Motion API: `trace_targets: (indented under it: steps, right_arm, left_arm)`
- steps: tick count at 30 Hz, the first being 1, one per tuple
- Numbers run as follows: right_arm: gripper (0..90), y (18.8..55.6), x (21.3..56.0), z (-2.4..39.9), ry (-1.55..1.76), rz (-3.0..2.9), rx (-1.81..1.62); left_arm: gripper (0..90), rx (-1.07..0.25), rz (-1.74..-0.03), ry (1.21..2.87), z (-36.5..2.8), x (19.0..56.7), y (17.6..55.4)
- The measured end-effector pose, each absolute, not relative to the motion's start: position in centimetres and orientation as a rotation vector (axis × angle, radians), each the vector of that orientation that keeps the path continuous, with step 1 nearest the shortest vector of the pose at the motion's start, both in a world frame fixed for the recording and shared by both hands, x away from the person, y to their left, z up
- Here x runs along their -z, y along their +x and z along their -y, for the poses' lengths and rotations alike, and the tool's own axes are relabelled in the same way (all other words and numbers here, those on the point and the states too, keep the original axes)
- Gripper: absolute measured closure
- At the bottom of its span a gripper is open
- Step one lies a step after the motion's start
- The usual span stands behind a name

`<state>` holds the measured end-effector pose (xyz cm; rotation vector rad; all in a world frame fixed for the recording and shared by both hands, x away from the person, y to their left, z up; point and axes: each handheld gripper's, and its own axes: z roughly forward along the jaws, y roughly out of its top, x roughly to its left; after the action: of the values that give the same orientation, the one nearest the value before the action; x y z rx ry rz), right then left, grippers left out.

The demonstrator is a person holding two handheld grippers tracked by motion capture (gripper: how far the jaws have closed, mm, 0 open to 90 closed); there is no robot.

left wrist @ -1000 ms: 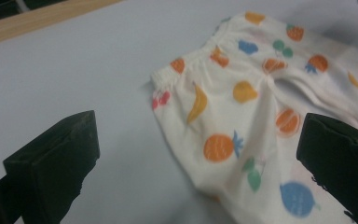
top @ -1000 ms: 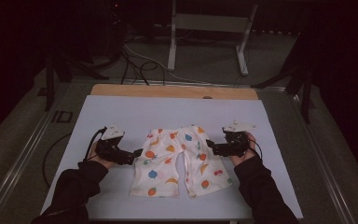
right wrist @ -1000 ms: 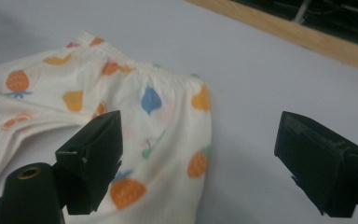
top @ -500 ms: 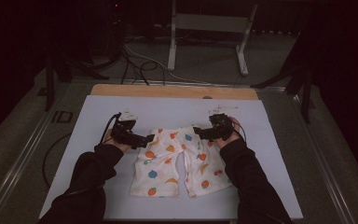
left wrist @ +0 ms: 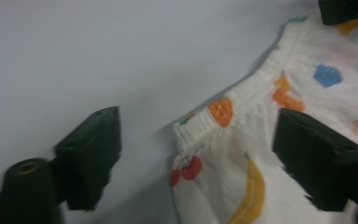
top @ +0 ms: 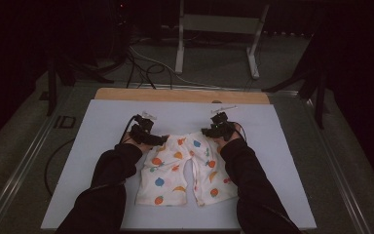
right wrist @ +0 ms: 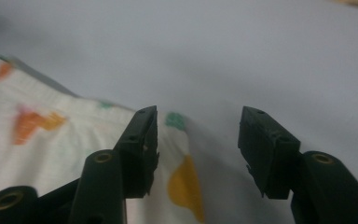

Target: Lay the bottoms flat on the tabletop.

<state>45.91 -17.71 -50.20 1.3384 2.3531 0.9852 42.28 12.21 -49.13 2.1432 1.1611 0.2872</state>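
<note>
1. On the white mat (top: 102, 122) over the table, with a wooden strip (top: 180, 95) along the far edge, lie small shorts (top: 185, 170). Past the table: a metal stand (top: 216, 36), loose cables (top: 141, 63).
2. Nothing lies between my grippers and the cloth; my sleeves (top: 107, 180) overlap the shorts' outer edges.
3. Shorts: white, fruit print (banana, cherries, orange bits), flat, waistband far from me, legs toward me, mid-mat.
4. My left gripper (left wrist: 196, 154): jaws wide apart, straddling the left waistband corner, not clamped.
5. My right gripper (right wrist: 198, 144): jaws apart over the right waistband corner; left jaw sits above the cloth, contact unclear.
6. No containers in sight.
</note>
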Motion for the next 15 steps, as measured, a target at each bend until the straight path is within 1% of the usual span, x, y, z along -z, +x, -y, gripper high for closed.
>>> trace_targets:
  steps: [1,2,4,5,6,8,12,13,15]
  right_arm:
    - [50.3,46.0,50.5,17.7,1.338,-2.362,-0.971]
    - [51.4,46.0,50.7,17.7,1.343,-2.367,-0.963]
    - [57.5,46.1,51.0,17.8,1.344,-2.380,-0.939]
    - [58.3,46.0,51.2,17.7,1.340,-2.388,-0.927]
    - [60.8,46.0,51.3,17.6,1.333,-2.398,-0.913]
    - [67.8,45.8,51.4,17.5,1.302,-2.413,-0.895]
    - [84.6,45.3,51.4,17.2,1.220,-2.441,-0.857]
    - [89.3,45.2,51.4,17.1,1.213,-2.440,-0.853]
    - [90.0,45.1,51.4,17.0,1.223,-2.432,-0.855]
  left_arm:
    - [19.7,-0.294,-1.172,2.149,-12.1,49.4,42.4]
    - [23.5,-0.297,-1.173,2.159,-12.1,49.6,42.5]
    - [28.1,-0.317,-1.195,2.174,-12.1,50.2,42.6]
    - [31.0,-0.327,-1.203,2.180,-12.2,50.5,42.7]
    - [32.8,-0.347,-1.210,2.185,-12.2,50.8,42.7]
    - [38.7,-0.362,-1.218,2.184,-12.4,51.2,42.7]
    - [44.3,-0.389,-1.196,2.195,-12.3,51.7,42.4]
    - [47.2,-0.385,-1.189,2.192,-12.3,51.7,42.4]
    - [58.2,-0.374,-1.166,2.196,-12.1,51.7,42.2]
